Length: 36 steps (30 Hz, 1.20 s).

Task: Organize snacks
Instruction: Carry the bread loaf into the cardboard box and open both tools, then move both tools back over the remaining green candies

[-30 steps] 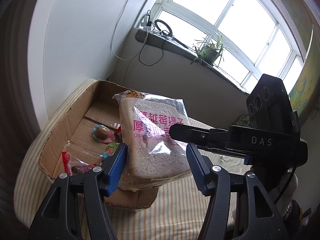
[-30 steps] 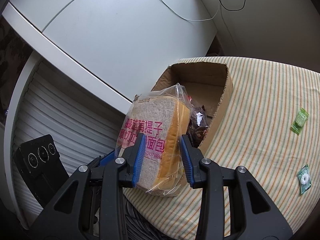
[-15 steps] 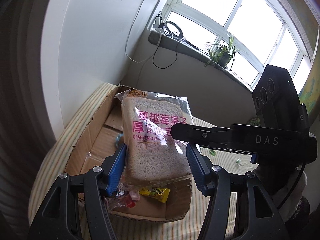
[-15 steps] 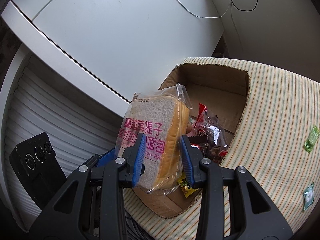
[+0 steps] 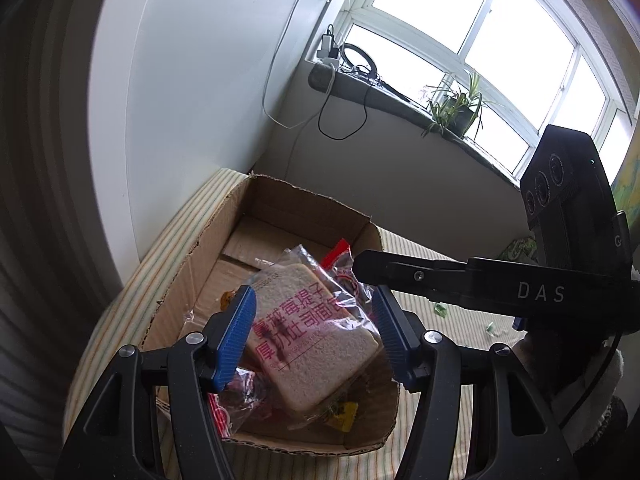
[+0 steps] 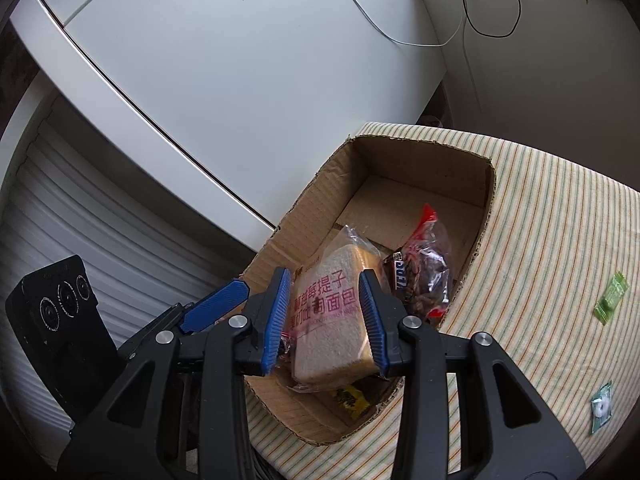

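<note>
Cardboard box (image 6: 420, 168) sat on the striped surface (image 6: 560, 216) w/ its top open, so snacks could drop straight in. Bread bag (image 6: 336, 316) lay inside it, tilted, resting on other packets, label side up. Right tool (image 6: 325, 320) straddled the bread w/ blue pads on either side; whether they pinched or had let go, can't tell, though the loaf looked propped by the pile under it. Left tool (image 5: 312, 336) was spread wide, pads clear of the bag on both sides, gripping nothing, prob. just steadying nearby. Also in the box: a clear bag w/ red top (image 6: 430, 256), dark wrapped bar (image 6: 400, 276), yellow packet (image 6: 352, 398) at the near wall. Far half of the box looked bare. Two green sweets (image 6: 610, 298) lay loose on the surface, well apart from the box, prob. next to go in.
</note>
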Motion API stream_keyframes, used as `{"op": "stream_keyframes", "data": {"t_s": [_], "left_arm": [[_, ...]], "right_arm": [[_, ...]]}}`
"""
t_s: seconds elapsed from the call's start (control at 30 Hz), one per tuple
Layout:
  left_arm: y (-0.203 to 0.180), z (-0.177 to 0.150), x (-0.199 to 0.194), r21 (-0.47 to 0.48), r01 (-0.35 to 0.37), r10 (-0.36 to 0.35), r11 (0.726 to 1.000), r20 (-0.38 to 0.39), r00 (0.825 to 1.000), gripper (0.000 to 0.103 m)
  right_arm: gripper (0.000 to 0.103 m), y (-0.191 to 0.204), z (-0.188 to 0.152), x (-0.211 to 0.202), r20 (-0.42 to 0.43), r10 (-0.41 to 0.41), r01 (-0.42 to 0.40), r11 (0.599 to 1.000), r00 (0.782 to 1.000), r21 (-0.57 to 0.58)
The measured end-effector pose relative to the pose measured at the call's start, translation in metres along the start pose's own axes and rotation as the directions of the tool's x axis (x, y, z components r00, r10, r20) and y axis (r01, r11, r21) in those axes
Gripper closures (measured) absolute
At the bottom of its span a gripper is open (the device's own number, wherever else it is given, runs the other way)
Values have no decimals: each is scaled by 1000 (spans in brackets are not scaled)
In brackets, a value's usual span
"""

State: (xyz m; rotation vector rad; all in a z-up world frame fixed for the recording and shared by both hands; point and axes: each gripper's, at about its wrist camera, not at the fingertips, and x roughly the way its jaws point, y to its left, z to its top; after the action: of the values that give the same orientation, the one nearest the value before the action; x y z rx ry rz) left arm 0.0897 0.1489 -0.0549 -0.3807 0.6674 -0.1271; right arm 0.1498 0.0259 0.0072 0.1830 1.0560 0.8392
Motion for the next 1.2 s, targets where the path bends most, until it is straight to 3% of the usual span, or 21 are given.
{"op": "stream_keyframes", "data": {"t_s": [0.17, 0.3, 0.43, 0.53, 0.6, 0.8, 0.93, 1.2], "left_arm": [[-2, -1, -3, 9, 2, -2, 1000, 4, 1000, 44], [-4, -2, -5, 10, 3, -3, 1000, 3, 1000, 44], [-9, -4, -7, 13, 3, -3, 1000, 3, 1000, 44], [-14, -6, -9, 21, 7, -7, 1000, 7, 1000, 44], [-19, -7, -9, 27, 15, -15, 1000, 10, 1000, 44], [-43, -11, -7, 71, 50, -51, 996, 6, 999, 44], [-61, -14, -4, 88, 77, -77, 993, -5, 997, 44], [-98, -28, 10, 133, 135, -128, 982, -56, 990, 44]], "right_arm": [[64, 0, -2, -7, 8, -7, 7, 1000, 1000, -10], [52, -1, 0, -11, 28, -21, 22, 1000, 999, -14], [49, -6, -4, -24, 52, -41, 42, 999, 998, -22], [38, -15, -9, -39, 87, -71, 74, 997, 994, -25], [37, -24, -12, -49, 110, -99, 102, 994, 989, -24], [36, -62, -25, -86, 167, -194, 194, 981, 967, 19], [22, -85, -38, -112, 212, -257, 255, 966, 943, 40], [22, -141, -70, -153, 208, -368, 351, 929, 906, 115]]}}
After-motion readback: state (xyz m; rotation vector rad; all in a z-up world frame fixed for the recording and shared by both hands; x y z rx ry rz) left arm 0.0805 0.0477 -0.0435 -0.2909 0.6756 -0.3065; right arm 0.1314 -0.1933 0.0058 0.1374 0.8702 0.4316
